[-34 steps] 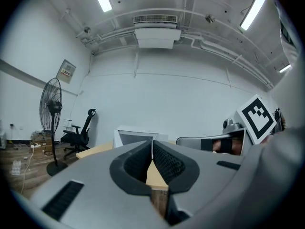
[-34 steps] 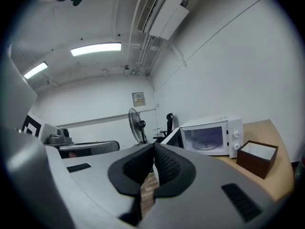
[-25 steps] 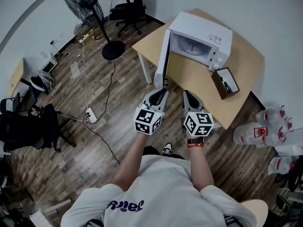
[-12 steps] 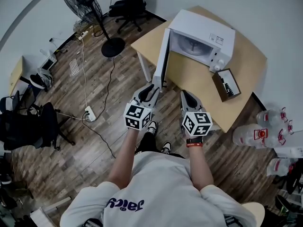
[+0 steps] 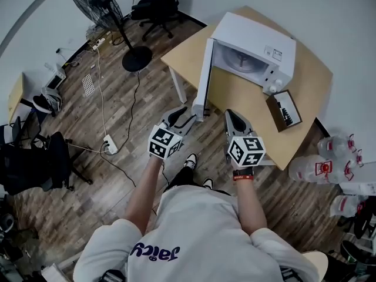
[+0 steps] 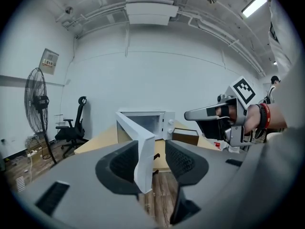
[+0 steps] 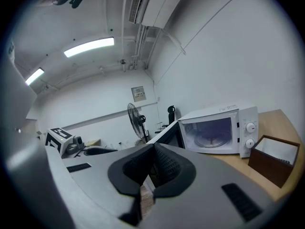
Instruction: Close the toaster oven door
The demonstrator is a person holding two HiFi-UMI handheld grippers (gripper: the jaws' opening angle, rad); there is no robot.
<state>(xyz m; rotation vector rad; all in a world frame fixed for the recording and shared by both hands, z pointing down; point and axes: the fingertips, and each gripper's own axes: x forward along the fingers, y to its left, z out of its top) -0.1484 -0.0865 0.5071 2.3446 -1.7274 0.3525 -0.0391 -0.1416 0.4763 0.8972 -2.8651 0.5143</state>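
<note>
1. My left gripper (image 6: 151, 163) is spread. Its jaws have just been opening, and the free edge of the door (image 6: 143, 151) stands in the gap between them, closer to the left pad. No pad clearly presses on it.
2. My right gripper (image 7: 151, 168) is pressed together on nothing. In the head view it hangs just right of the left one.
3. I judge the step in hand to be lining up on the door to swing it shut. The door stands wide open, hinged at the left front of the oven (image 5: 252, 57), and juts toward the centre of the head view.
4. The next move calls for carrying that free edge rightward on its arc until it meets the oven's front. I would go gently, since the oven could slide on the surface (image 5: 235, 98).
5. Both forearms reach forward from the lower centre, with the grippers nearly level and tipped slightly down. The left one angles to the upper right toward the door. The right one points up the frame at the surface's near edge.
</note>
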